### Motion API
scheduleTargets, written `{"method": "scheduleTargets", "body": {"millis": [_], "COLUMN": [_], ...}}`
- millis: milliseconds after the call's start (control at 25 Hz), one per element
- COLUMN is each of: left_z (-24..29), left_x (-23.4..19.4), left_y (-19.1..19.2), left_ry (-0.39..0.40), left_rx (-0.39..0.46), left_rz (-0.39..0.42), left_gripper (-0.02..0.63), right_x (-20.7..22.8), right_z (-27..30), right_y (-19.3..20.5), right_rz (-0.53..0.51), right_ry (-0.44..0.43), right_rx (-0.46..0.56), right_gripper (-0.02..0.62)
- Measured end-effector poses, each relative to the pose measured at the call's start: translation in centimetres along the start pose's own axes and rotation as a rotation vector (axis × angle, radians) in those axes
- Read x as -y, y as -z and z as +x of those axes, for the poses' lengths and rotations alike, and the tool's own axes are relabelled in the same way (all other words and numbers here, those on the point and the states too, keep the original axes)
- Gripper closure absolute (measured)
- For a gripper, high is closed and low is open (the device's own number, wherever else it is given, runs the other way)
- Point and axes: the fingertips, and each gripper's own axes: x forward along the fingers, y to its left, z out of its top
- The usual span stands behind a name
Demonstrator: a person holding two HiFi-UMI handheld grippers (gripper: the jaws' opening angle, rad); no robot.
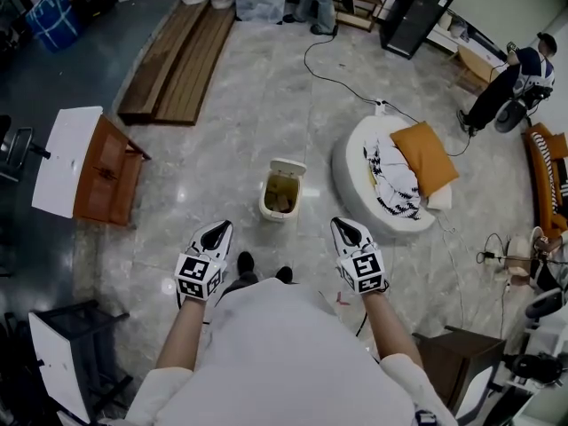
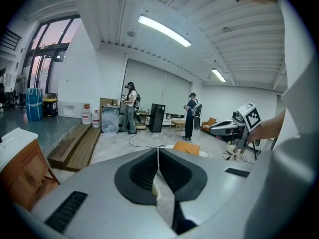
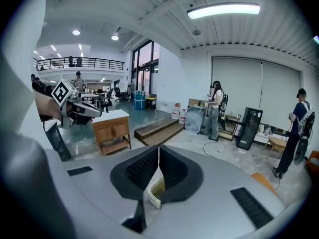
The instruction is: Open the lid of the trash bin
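On the pale grey tiled floor (image 1: pixel 222 149), a small cream plastic trash bin (image 1: pixel 282 193) is standing just ahead of the person's dark shoes (image 1: pixel 246 263). Its flip lid (image 1: pixel 288 166) is standing raised at the far rim, and the brownish inside is showing.

The person is holding both grippers low and near the body, one on each side of the bin and apart from it. The left tongs (image 1: pixel 220 231) are pointing forward to the bin's left. In the left gripper view their black ribbed pads are meeting at the tips with nothing between them. The right tongs (image 1: pixel 344 229) are pointing forward to the bin's right. They are likewise closed tip to tip and empty, and in the right gripper view a corner of the cream bin is showing through the gap lower down behind the pads.

Beside the bin, to its right, a round white floor cushion (image 1: pixel 355 171) is lying with an orange square pillow (image 1: pixel 426 153) on it. To the left, a brown wooden cabinet with a white top (image 1: pixel 98 169) is standing well apart, and long dark wooden planks (image 1: pixel 177 56) are lying beyond it.
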Motion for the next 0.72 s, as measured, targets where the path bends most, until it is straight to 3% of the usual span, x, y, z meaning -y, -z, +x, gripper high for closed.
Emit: {"method": "scheduleTargets", "body": {"millis": [720], "left_z": [0.9], "left_x": [-0.4], "left_y": [0.0], "left_ry": [-0.017], "left_rx": [0.004], "left_rz": [-0.008], "left_gripper": [0.583], "right_x": [0.7], "right_z": [1.1], "right_y": [-0.6], "right_rz": [0.009], "right_ry": [-0.01], "right_rx": [0.022], "right_gripper": [0.561]}}
